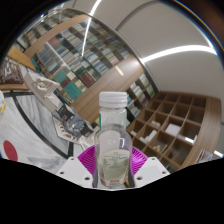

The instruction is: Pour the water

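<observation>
Gripper [114,170] clamped on capless clear bottle [114,140], held upright between the pads; carry step, judged; next: find a receiving vessel, none visible, then tilt

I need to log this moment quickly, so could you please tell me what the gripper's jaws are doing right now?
Gripper: jaws closed on the clear bottle, which stands upright between them, its cap off.

Views: only one is given.
Position: mounted on the hand-held gripper [113,172].
Direction: forward along the fingers, tilted upward toward bookshelves [85,50] and ceiling [170,30].
Nearness: a bottle [114,135] is seen very close.
</observation>
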{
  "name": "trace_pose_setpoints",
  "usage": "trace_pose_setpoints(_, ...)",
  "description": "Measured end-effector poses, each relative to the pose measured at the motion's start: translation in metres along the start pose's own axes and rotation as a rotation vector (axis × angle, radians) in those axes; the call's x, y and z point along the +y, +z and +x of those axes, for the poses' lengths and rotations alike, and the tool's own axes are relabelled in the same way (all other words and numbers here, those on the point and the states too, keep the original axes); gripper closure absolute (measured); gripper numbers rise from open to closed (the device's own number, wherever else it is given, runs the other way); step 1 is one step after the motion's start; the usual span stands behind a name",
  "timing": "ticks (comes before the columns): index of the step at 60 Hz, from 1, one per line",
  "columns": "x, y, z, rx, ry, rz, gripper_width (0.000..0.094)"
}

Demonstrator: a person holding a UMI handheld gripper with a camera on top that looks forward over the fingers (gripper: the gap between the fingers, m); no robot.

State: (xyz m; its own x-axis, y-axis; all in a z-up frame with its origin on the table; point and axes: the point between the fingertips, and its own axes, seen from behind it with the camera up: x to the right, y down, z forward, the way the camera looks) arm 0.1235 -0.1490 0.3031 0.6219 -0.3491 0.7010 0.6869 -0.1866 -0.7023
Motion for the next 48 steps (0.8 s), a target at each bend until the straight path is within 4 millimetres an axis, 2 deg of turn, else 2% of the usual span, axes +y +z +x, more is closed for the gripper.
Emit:
trace_pose_setpoints(3, -0.045, 0.009, -0.012, 0.019, -0.13, 0.076, 0.0529)
trace_pose_setpoints(4, -0.062, 0.005, -0.012, 0.028, -0.177, 0.101, 0.0529)
trace_pose_setpoints(6, -0.091, 0.007, -0.023, 0.041, -0.271, 0.159, 0.0528)
trace_pose_setpoints(10, -0.142, 0.007, -0.058, 0.056, -0.472, 0.273, 0.0528)
trace_pose_setpoints(12, -0.167, 0.0, -0.075, 0.062, -0.567, 0.327, 0.0528)
trace_pose_setpoints(15, -0.195, -0.009, -0.107, 0.059, -0.7, 0.406, 0.0527)
trace_pose_setpoints(17, -0.207, -0.01, -0.13, 0.053, -0.772, 0.465, 0.0528)
trace_pose_setpoints(20, -0.224, -0.022, -0.163, 0.052, -0.896, 0.545, 0.0528)
trace_pose_setpoints(24, -0.237, -0.039, -0.205, 0.06, -1.052, 0.638, 0.0531)
trace_pose_setpoints(30, -0.23, -0.053, -0.262, 0.051, -1.247, 0.745, 0.0529)
trace_pose_setpoints(37, -0.216, -0.067, -0.306, 0.026, -1.386, 0.829, 0.053)
trace_pose_setpoints(43, -0.211, -0.066, -0.316, 0.005, -1.376, 0.813, 0.0526)
trace_pose_setpoints(44, -0.207, -0.065, -0.309, -0.001, -1.365, 0.808, 0.0527)
trace_pose_setpoints(48, -0.212, -0.065, -0.301, -0.008, -1.318, 0.781, 0.0526)
